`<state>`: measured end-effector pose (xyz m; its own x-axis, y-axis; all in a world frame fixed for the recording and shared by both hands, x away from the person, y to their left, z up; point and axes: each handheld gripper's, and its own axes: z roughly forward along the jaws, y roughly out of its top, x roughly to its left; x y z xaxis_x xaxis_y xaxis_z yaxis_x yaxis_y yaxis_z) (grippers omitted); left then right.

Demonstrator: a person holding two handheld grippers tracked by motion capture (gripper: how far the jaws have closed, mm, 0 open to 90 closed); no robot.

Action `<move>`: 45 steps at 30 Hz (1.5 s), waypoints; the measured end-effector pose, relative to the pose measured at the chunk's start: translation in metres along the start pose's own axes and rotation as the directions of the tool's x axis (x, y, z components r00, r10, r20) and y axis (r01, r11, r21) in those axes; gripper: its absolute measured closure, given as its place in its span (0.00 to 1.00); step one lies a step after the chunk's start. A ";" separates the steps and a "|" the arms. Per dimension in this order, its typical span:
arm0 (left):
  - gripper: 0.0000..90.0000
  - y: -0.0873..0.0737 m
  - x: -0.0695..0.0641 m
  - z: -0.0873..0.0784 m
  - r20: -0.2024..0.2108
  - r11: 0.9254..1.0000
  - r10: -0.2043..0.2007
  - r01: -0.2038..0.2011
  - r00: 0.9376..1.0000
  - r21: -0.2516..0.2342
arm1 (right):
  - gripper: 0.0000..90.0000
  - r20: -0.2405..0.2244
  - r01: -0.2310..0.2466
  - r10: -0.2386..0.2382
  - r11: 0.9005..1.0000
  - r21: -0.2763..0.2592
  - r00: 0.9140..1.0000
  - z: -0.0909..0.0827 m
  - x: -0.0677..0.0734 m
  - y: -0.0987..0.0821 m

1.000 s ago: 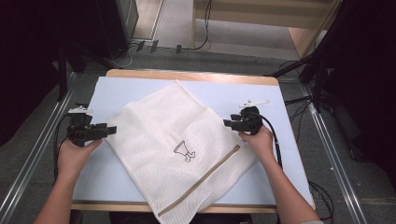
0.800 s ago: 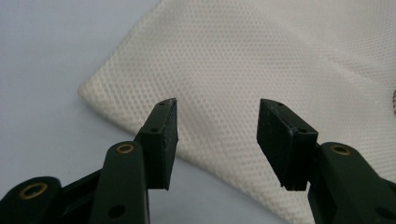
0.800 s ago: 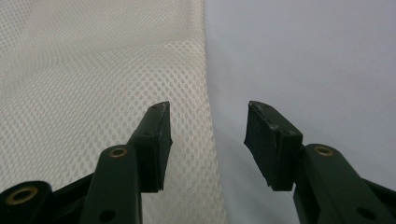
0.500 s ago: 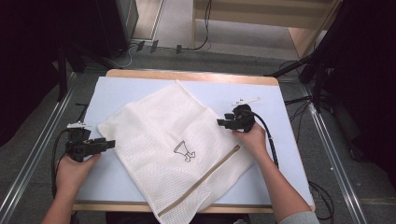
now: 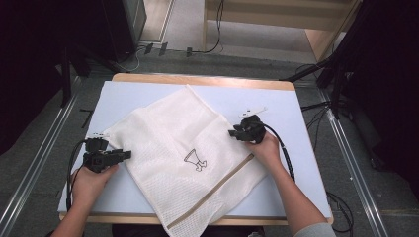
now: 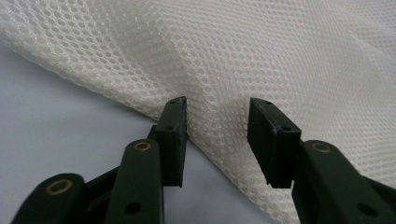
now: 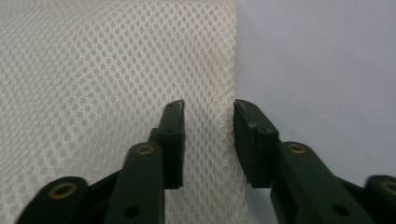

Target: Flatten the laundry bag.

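While both pairs of jaws have just been closing, each stands part-open astride mesh edge, pads not yet pressing. Left gripper point(image 5: 123, 155) at left corner of white mesh laundry bag point(image 5: 192, 153); right gripper point(image 5: 233, 133) at bag's right edge. Bag lies flat, diagonal, mid pale blue table point(image 5: 143, 96); wooden rim far side, grey floor, metal rails, cables around. Hands low, forearms entering from near edge. Count: one bag, two grippers, two hands.

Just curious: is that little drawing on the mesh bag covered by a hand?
No, the drawing lies bare mid-bag, between the two hands.
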<state>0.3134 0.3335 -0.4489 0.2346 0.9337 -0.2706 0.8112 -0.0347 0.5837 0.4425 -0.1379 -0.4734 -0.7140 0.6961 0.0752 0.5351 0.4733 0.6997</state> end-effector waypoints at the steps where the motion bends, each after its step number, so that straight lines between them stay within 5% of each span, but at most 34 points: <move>1: 0.70 0.000 0.000 0.000 0.000 1.000 0.000 0.000 1.000 0.000 | 0.77 0.000 0.000 0.000 1.000 0.000 1.000 0.000 0.000 0.000; 3: 0.75 0.001 -0.004 0.003 -0.011 1.000 0.011 -0.011 1.000 0.004 | 0.90 -0.005 -0.013 0.013 1.000 -0.001 1.000 0.000 0.003 0.000; 6: 0.86 0.004 -0.007 0.006 -0.009 0.999 0.046 -0.045 0.999 0.025 | 0.93 -0.018 -0.040 0.040 0.999 -0.002 0.999 0.000 0.001 -0.001; 11: 0.95 0.008 -0.006 0.009 0.023 0.998 0.040 -0.041 0.999 0.045 | 0.95 -0.026 -0.074 0.074 0.997 0.005 0.997 0.000 0.001 0.000; 23: 0.97 0.037 0.005 0.007 0.083 1.000 0.013 -0.011 0.996 -0.025 | 0.95 -0.014 -0.123 0.123 0.992 0.006 0.992 -0.018 -0.009 -0.001; 37: 0.96 0.091 0.004 0.043 0.082 0.996 0.079 -0.075 0.994 -0.041 | 0.95 0.036 -0.159 0.159 0.987 -0.005 0.987 -0.042 -0.007 -0.023; 45: 0.96 0.107 0.000 0.058 0.089 0.994 0.103 -0.099 0.991 -0.050 | 0.95 0.039 -0.179 0.179 0.984 -0.016 0.983 -0.054 0.000 -0.040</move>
<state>0.4309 0.3088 -0.4309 0.3636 0.8896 -0.2764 0.7562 -0.1085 0.6453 0.3967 -0.1860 -0.4625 -0.5884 0.7901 0.1718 0.6470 0.3327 0.6861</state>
